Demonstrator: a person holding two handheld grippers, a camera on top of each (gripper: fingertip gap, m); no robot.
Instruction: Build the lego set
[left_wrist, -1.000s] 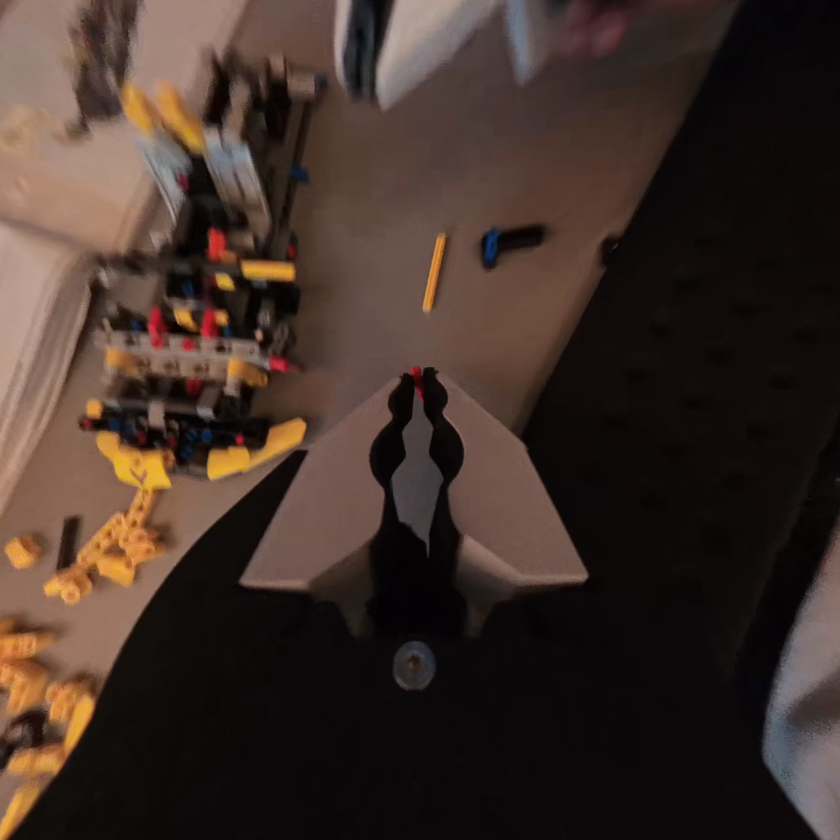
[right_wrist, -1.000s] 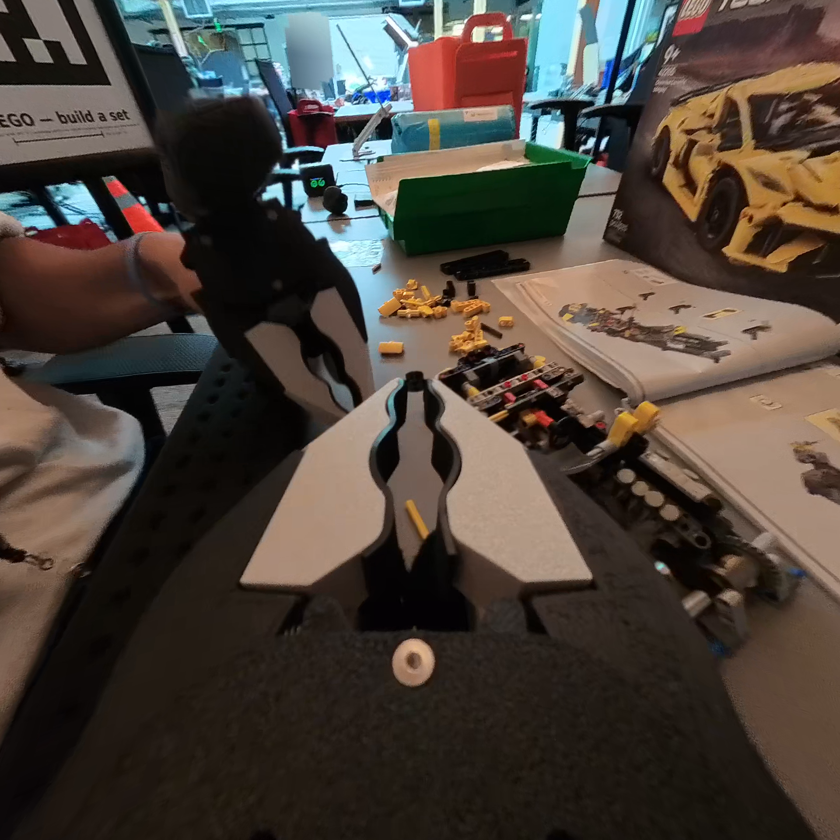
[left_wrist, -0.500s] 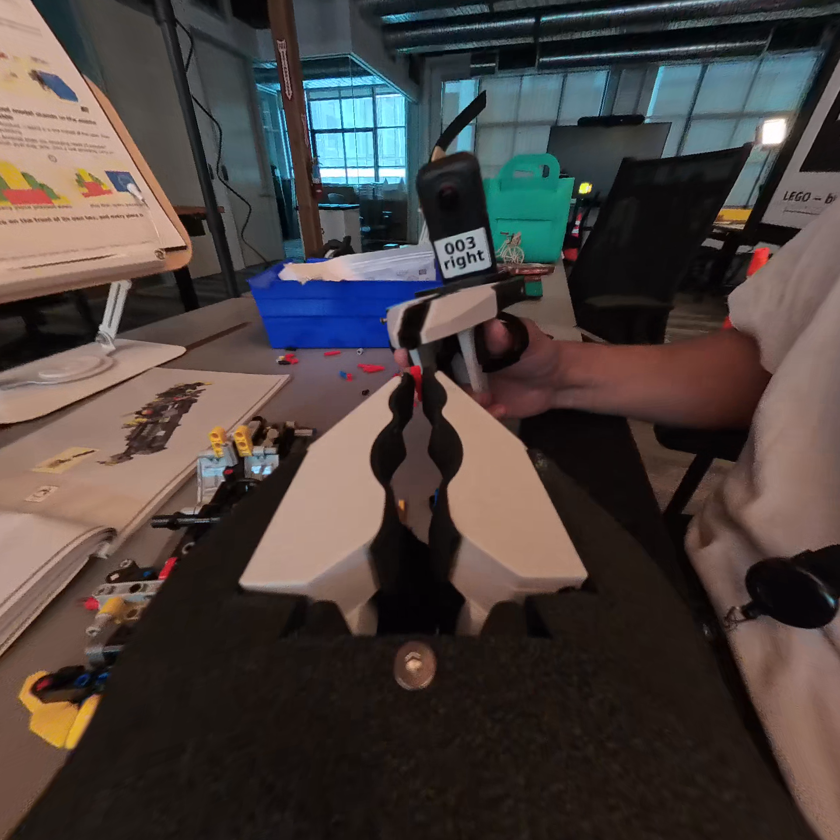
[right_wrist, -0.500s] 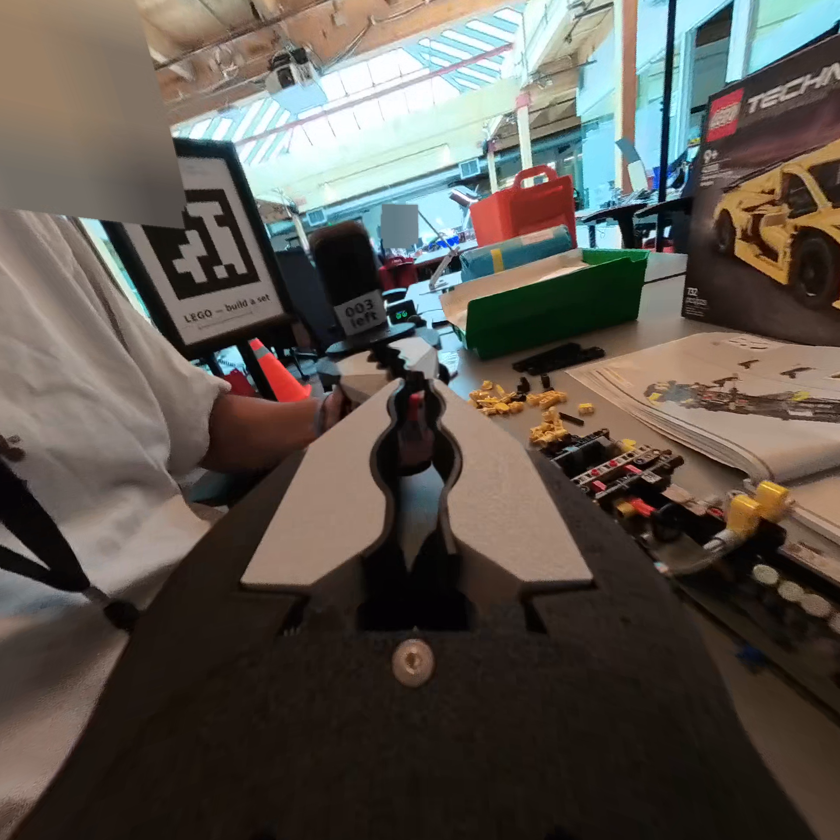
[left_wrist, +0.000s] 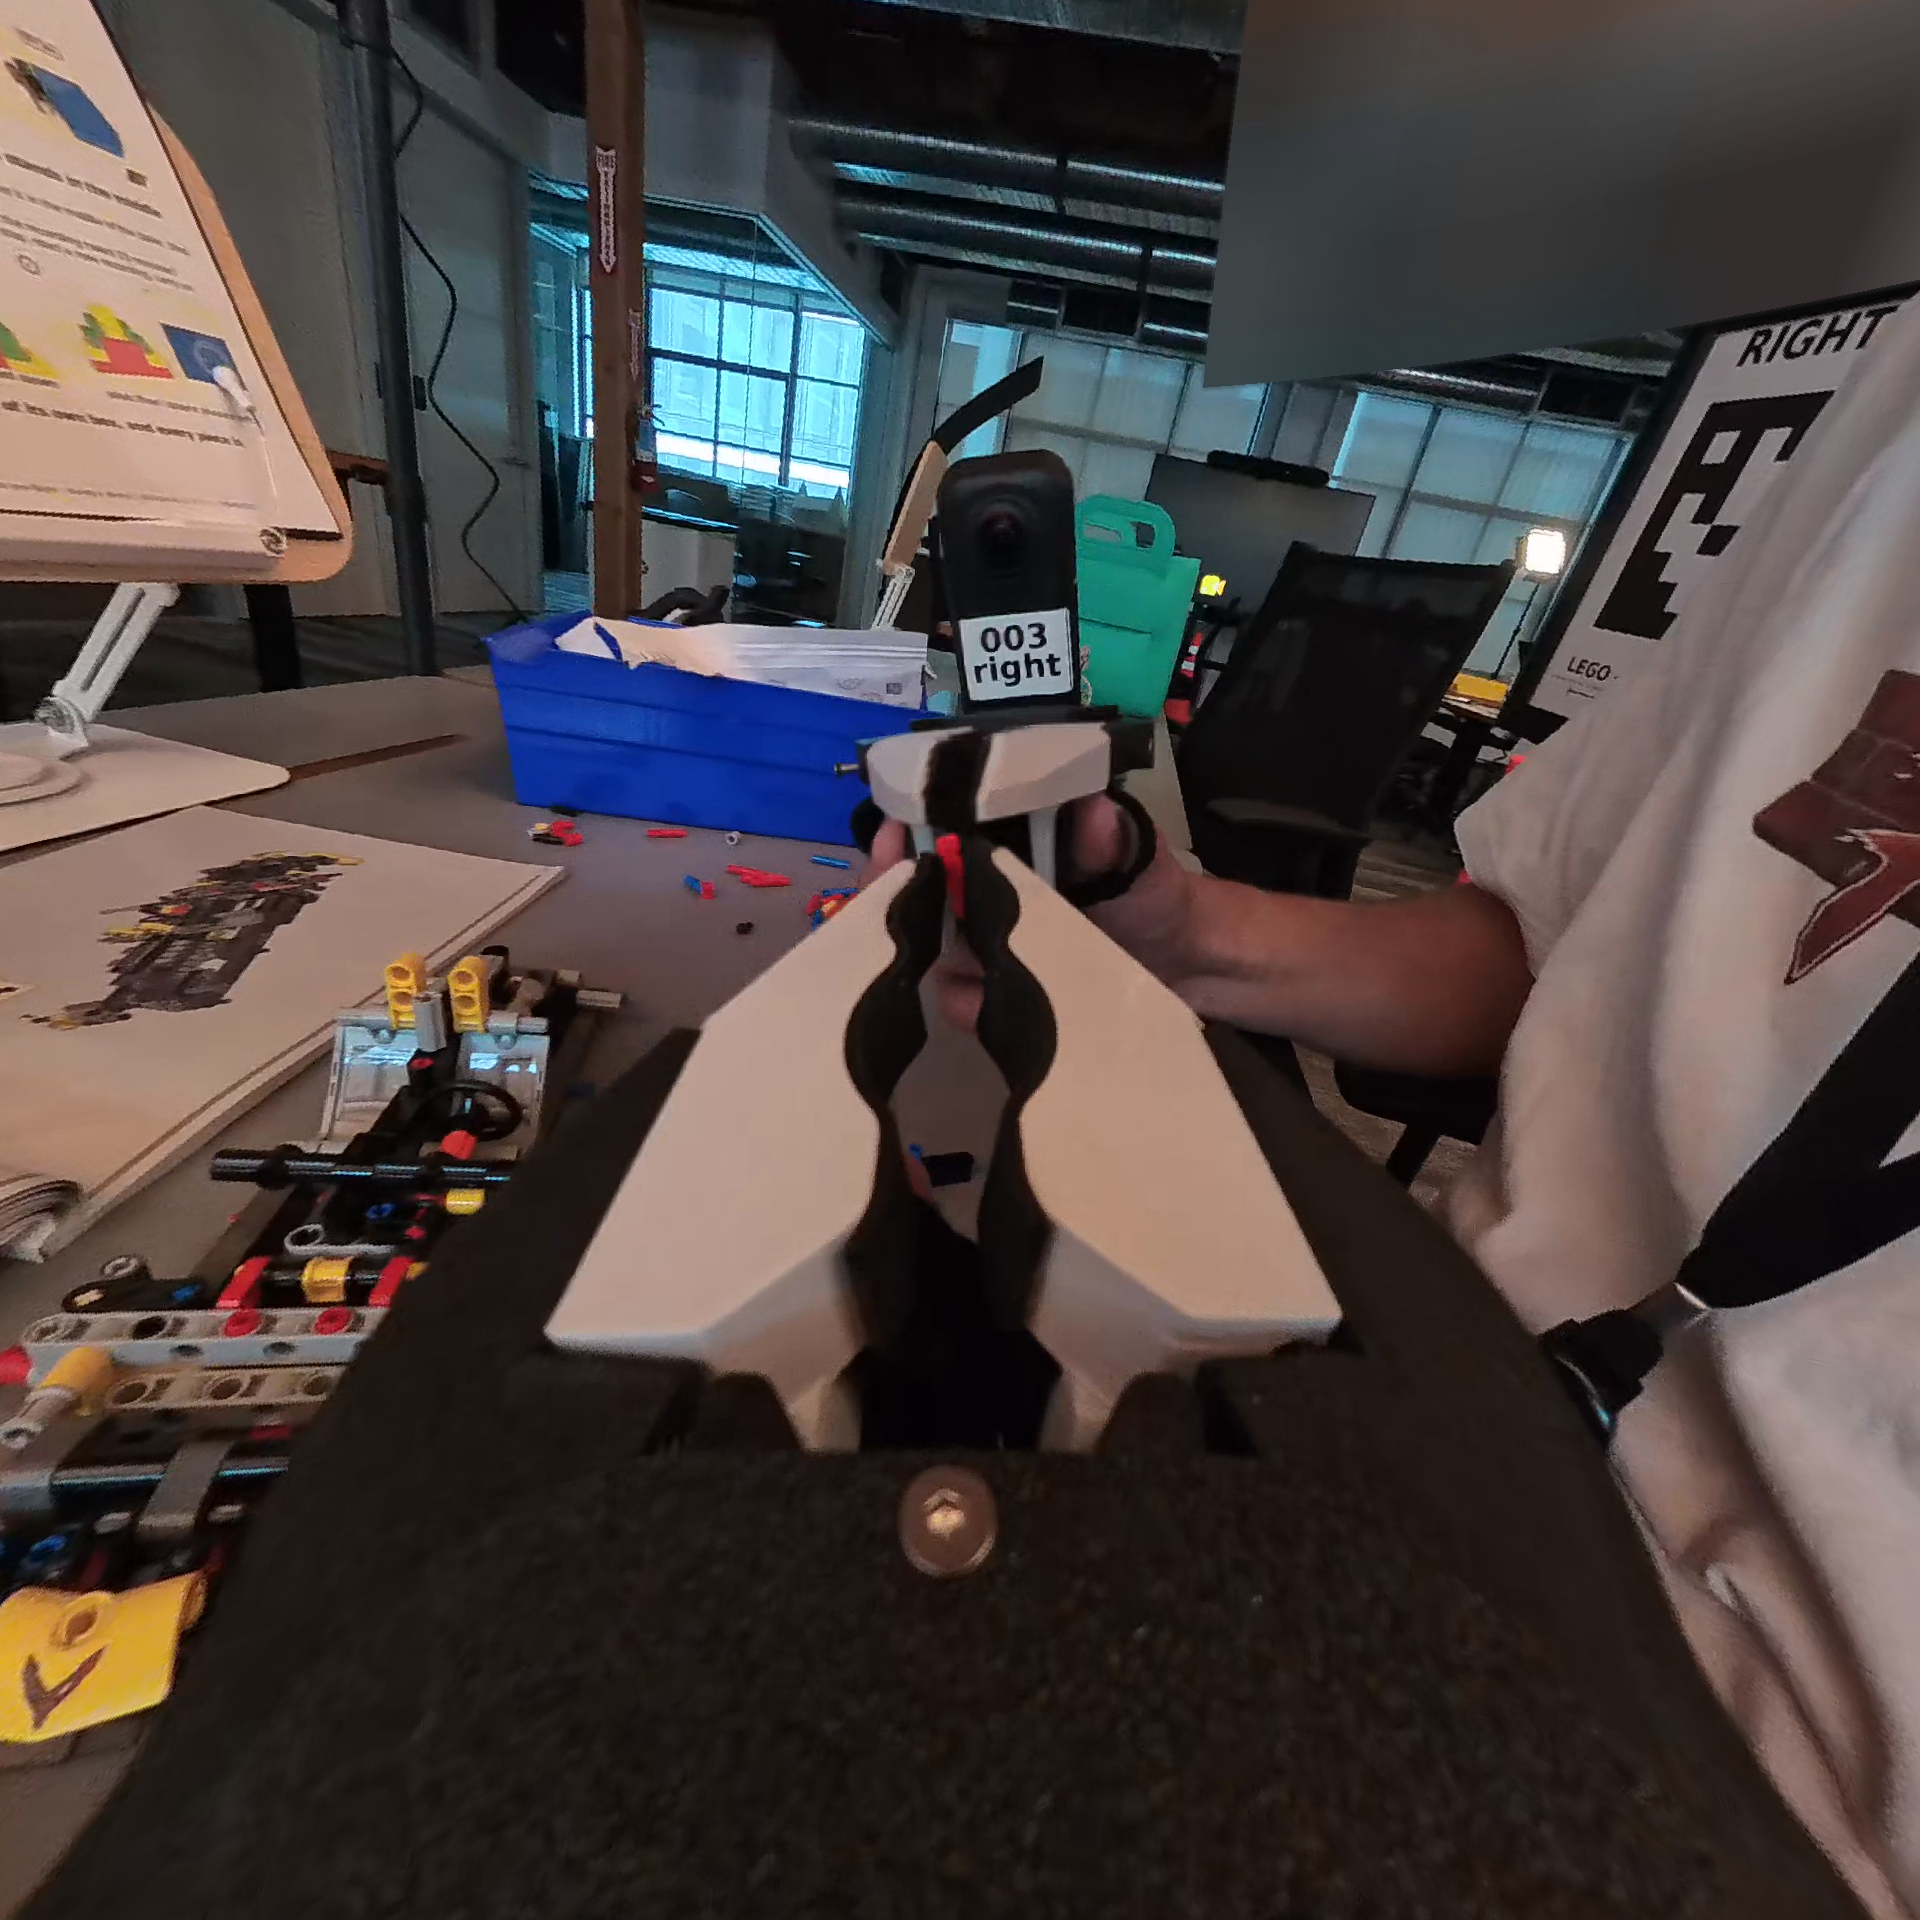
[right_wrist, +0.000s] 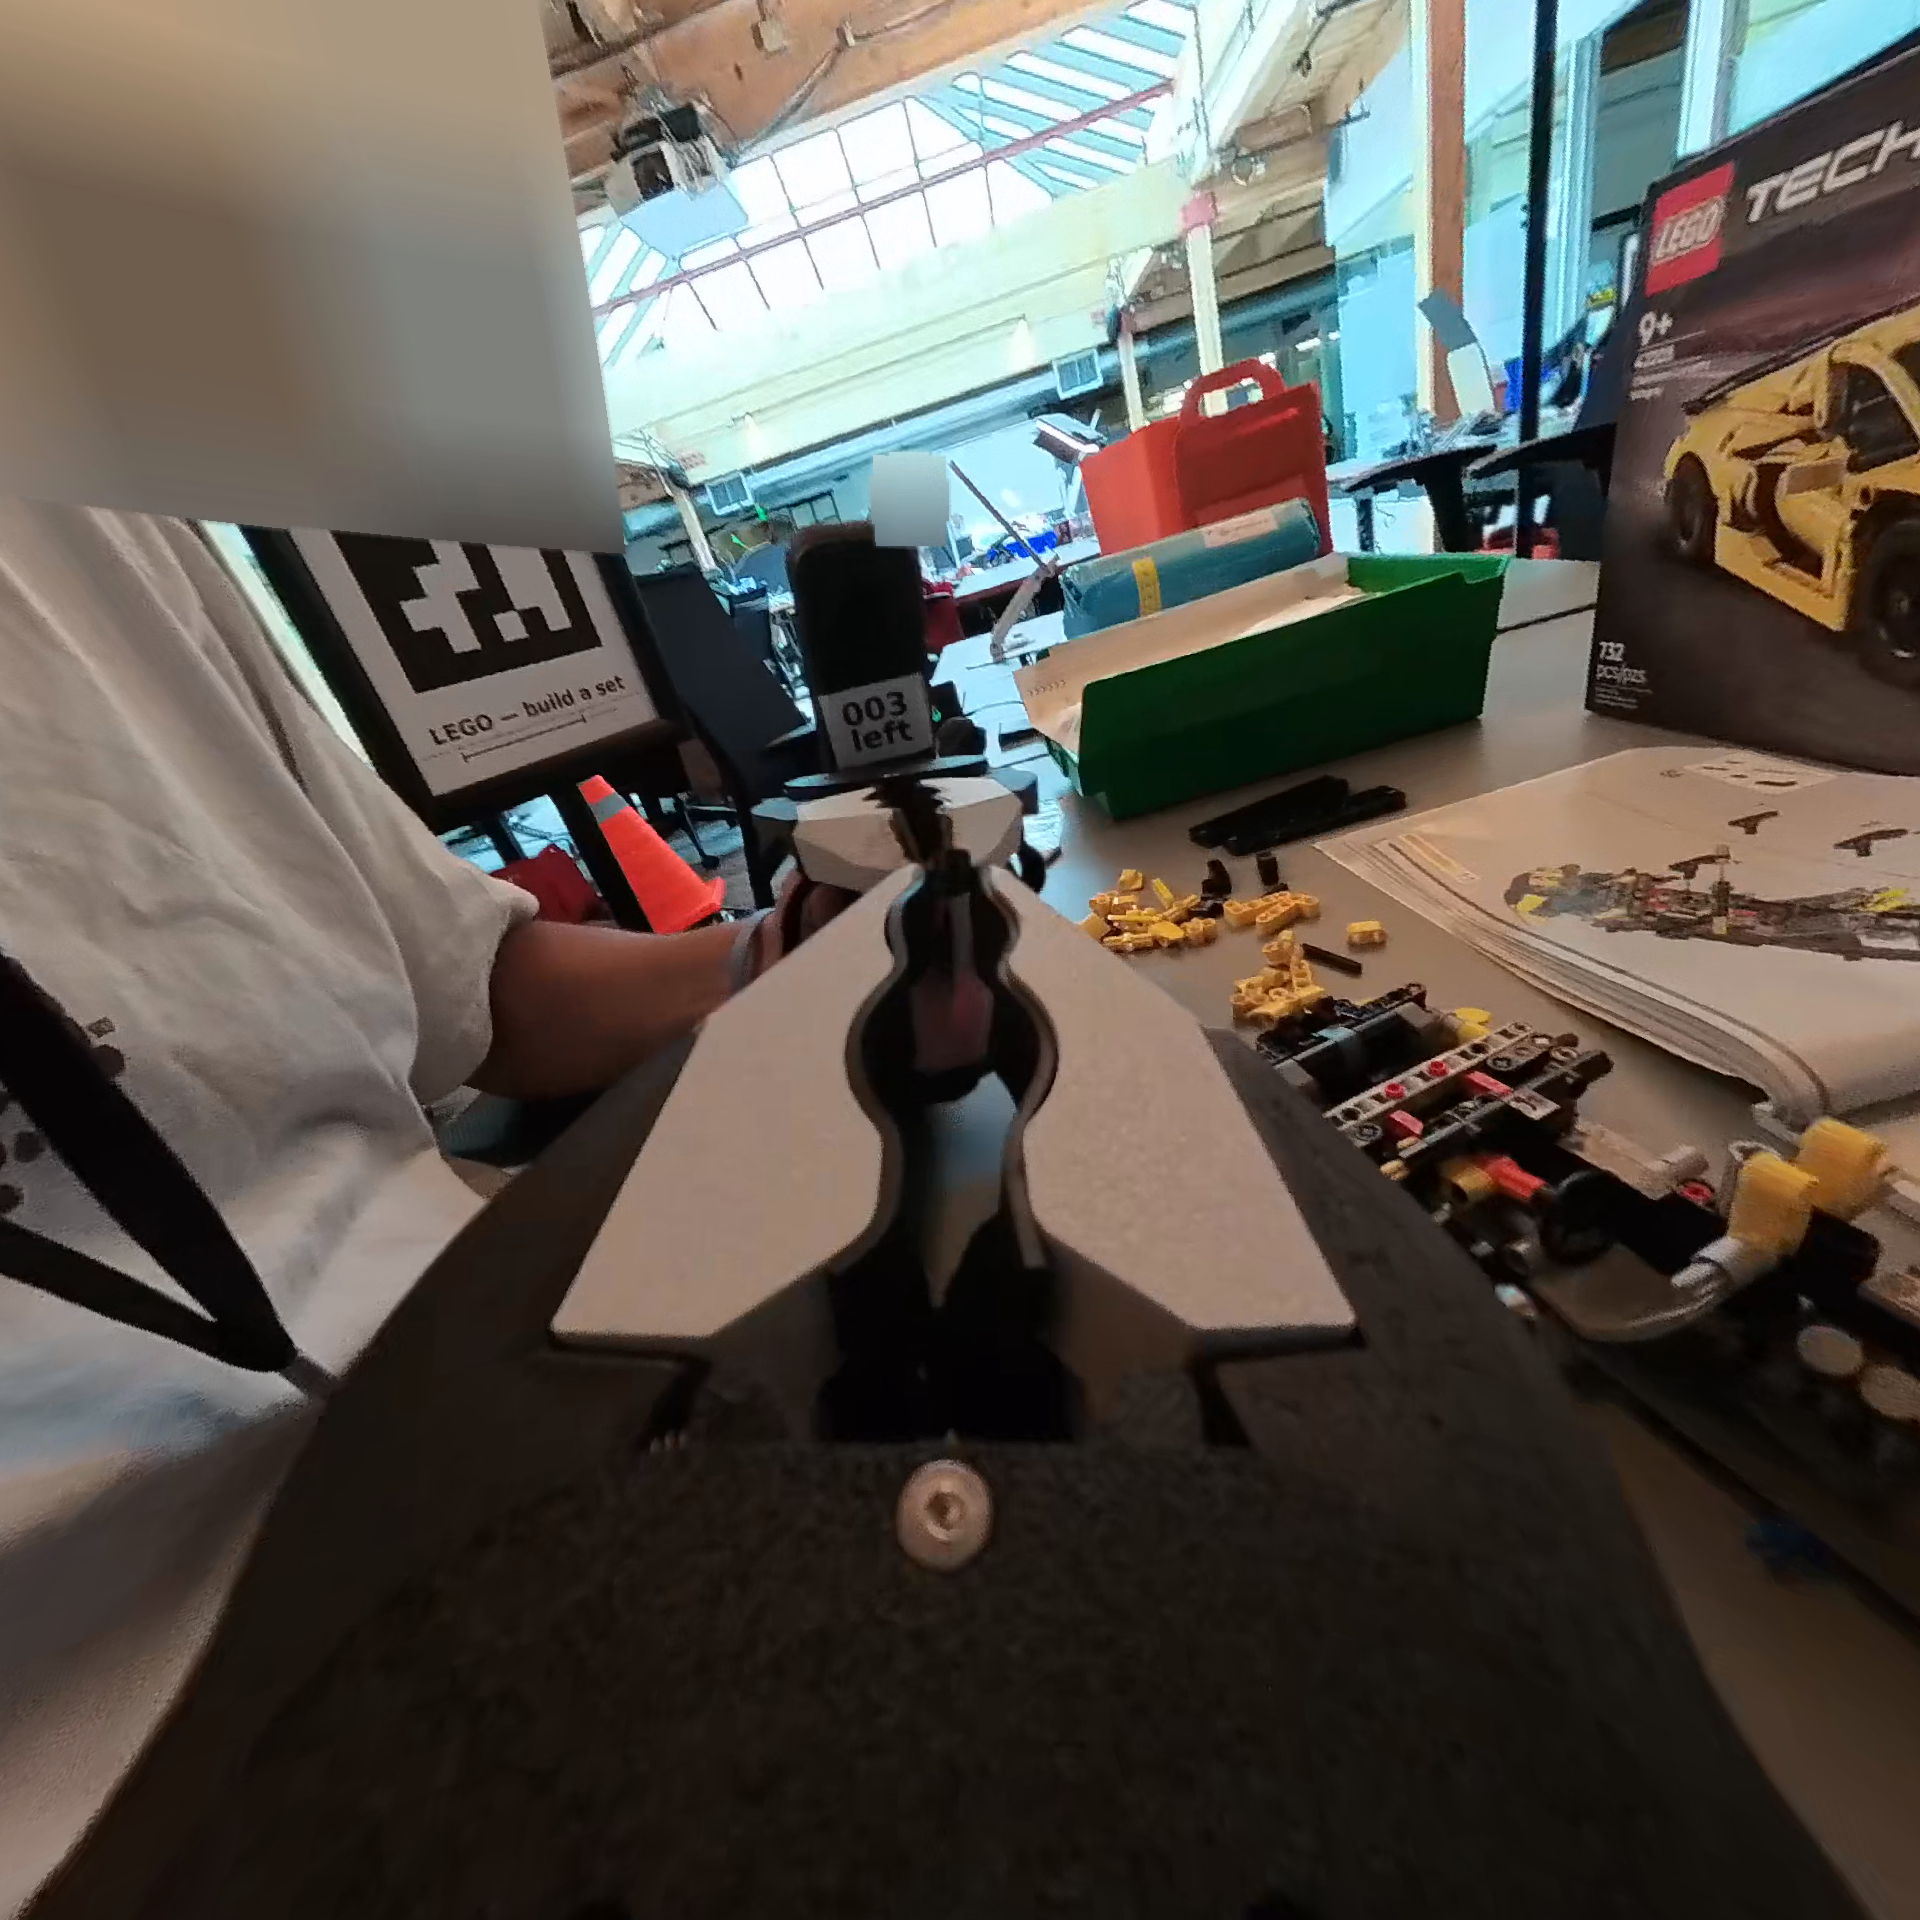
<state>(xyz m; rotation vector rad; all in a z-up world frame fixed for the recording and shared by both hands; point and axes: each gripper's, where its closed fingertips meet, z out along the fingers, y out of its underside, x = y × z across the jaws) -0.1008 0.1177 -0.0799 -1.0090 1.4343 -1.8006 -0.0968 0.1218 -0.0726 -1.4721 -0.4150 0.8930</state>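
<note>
left hand-held gripper (left_wrist: 951, 883) clenched on small red pin (left_wrist: 948, 868), raised above worktop (left_wrist: 644, 935) | right hand-held gripper (right_wrist: 943, 883) pinched nearly shut tip-to-tip opposite, contents indiscernible | advice: align pin axis squarely, transfer gently | glossy hard plastic; half-built black chassis (left_wrist: 343, 1195) on worktop, studded beams, yellow connectors

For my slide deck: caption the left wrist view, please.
Left hand-held gripper pinching a small red piece, facing the right hand-held gripper above the part-built model.

Grippers (left_wrist: 951, 868) (right_wrist: 940, 883) tip to tip above table (right_wrist: 1538, 727) edge; chassis (right_wrist: 1475, 1101) between booklet (right_wrist: 1662, 914) and grippers.
</note>
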